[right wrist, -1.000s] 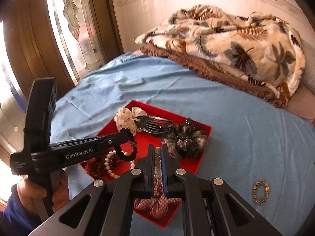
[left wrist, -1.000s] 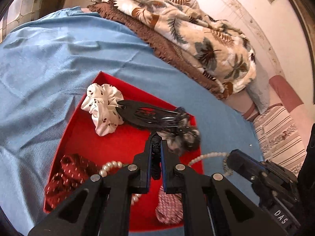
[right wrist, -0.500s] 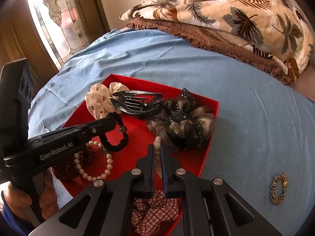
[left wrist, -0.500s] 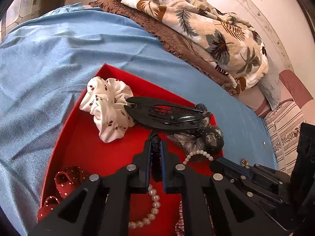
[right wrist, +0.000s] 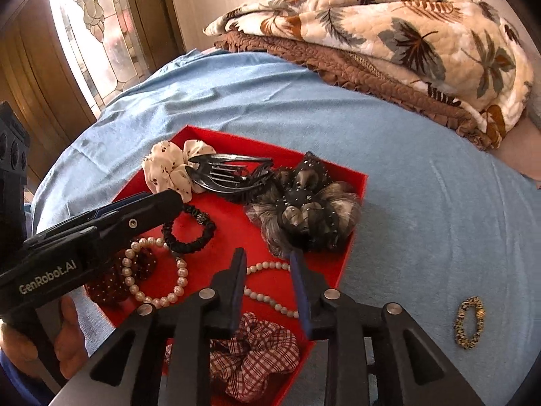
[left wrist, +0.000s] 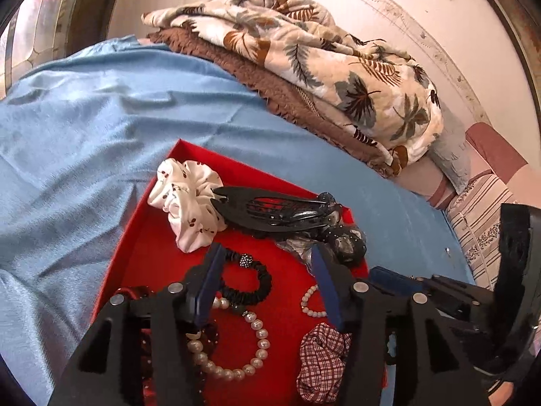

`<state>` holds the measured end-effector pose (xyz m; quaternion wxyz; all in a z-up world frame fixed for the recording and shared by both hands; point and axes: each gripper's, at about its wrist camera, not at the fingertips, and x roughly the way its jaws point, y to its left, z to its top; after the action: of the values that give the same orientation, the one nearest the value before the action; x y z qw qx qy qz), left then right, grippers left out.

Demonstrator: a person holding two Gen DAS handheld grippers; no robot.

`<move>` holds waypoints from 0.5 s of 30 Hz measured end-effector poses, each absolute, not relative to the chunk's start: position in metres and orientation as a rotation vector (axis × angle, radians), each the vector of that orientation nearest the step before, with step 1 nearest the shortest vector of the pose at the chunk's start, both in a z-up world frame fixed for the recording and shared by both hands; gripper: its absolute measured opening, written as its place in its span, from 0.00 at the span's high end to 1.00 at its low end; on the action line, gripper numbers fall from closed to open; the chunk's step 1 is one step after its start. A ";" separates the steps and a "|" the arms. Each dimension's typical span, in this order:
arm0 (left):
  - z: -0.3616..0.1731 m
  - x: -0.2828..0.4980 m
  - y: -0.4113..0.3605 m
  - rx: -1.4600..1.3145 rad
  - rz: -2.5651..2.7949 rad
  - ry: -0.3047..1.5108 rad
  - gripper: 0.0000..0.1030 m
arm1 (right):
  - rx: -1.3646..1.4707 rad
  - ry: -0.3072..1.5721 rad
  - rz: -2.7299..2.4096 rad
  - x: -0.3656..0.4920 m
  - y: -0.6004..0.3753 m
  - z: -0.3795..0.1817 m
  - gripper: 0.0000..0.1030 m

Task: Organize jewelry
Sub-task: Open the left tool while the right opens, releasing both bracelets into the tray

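Observation:
A red tray (left wrist: 236,162) lies on the blue bedsheet and holds hair ties and bracelets. My left gripper (left wrist: 267,253) hangs over it, its jaws opening. A black hair tie (left wrist: 248,280) with a sparkly bead lies loose on the tray floor between its fingers. My right gripper (right wrist: 267,255) is just above the tray's near side, its jaws also opening. A small pearl strand (right wrist: 267,267) rests on the tray under it, free of the pads. A larger pearl bracelet (right wrist: 152,270) lies beside the black hair tie (right wrist: 189,233). The left gripper (right wrist: 169,203) shows side-on.
In the tray lie a white scrunchie (left wrist: 187,199), a black hair clip (left wrist: 270,209), a grey-black flower scrunchie (right wrist: 311,209), a plaid scrunchie (right wrist: 257,355) and a dark red dotted one (right wrist: 111,284). A gold bracelet (right wrist: 470,321) sits on the sheet at right. Folded blankets (right wrist: 389,27) lie behind.
Both grippers went from shut to open. The black hair tie left the left gripper and the pearl strand left the right one; both now lie in the tray. The right gripper sank lower.

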<state>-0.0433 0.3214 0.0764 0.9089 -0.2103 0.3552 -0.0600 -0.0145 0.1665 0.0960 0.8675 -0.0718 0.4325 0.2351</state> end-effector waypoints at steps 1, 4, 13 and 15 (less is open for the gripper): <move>0.077 -0.044 0.321 -0.426 -0.117 0.727 0.47 | -0.149 0.901 0.490 -0.016 0.165 0.098 0.69; 0.081 -0.050 0.317 -0.383 -0.077 0.706 0.45 | -0.132 0.886 0.482 -0.026 0.155 0.104 0.62; 0.091 -0.064 0.298 -0.233 0.049 0.700 0.41 | -0.121 0.870 0.422 -0.061 0.112 0.109 0.52; 0.099 -0.071 0.294 -0.220 0.067 0.699 0.41 | -0.110 0.875 0.404 -0.068 0.099 0.108 0.50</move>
<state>-0.0710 0.2935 0.0985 0.9331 -0.1076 0.3417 0.0325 -0.0680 0.0986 0.1081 0.8845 -0.0530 0.4207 0.1943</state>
